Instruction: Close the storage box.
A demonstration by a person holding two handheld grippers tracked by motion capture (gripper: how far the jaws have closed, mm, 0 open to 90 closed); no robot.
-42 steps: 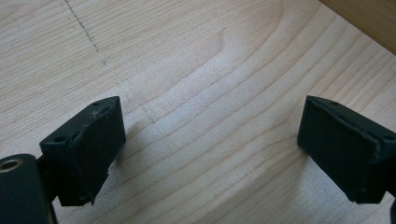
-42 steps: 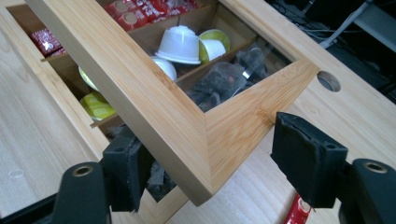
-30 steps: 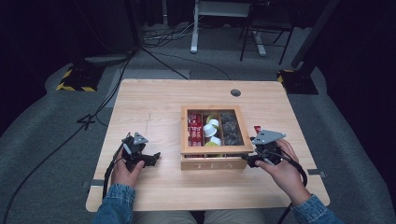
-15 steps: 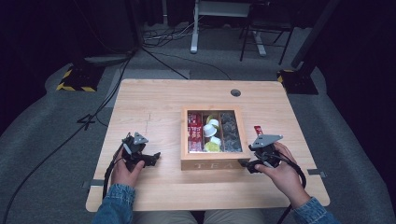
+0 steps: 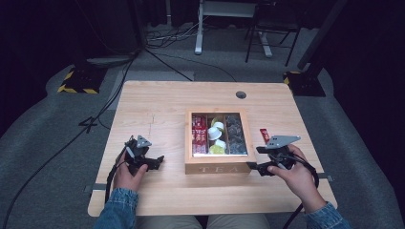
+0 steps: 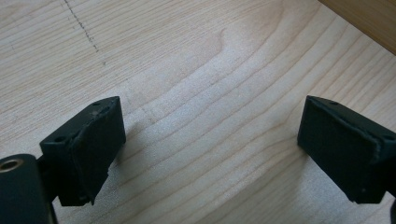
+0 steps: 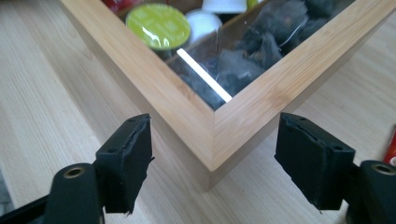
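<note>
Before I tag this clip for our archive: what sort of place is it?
Probably a lab or recording studio: a lone wooden table on grey carpet, black surroundings, floor cables, and hazard-striped stand bases.

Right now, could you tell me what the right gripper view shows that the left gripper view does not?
The right gripper view has the wooden tea box's near corner between its open jaws without contact. Through the glass lid show a green-topped capsule, a white capsule and dark tea bags, and a red packet lies at the edge. The left gripper view has a faint pencil line on the table and a strip of the box's side. Both share the pale wooden tabletop and two black, open, empty jaws.
</note>
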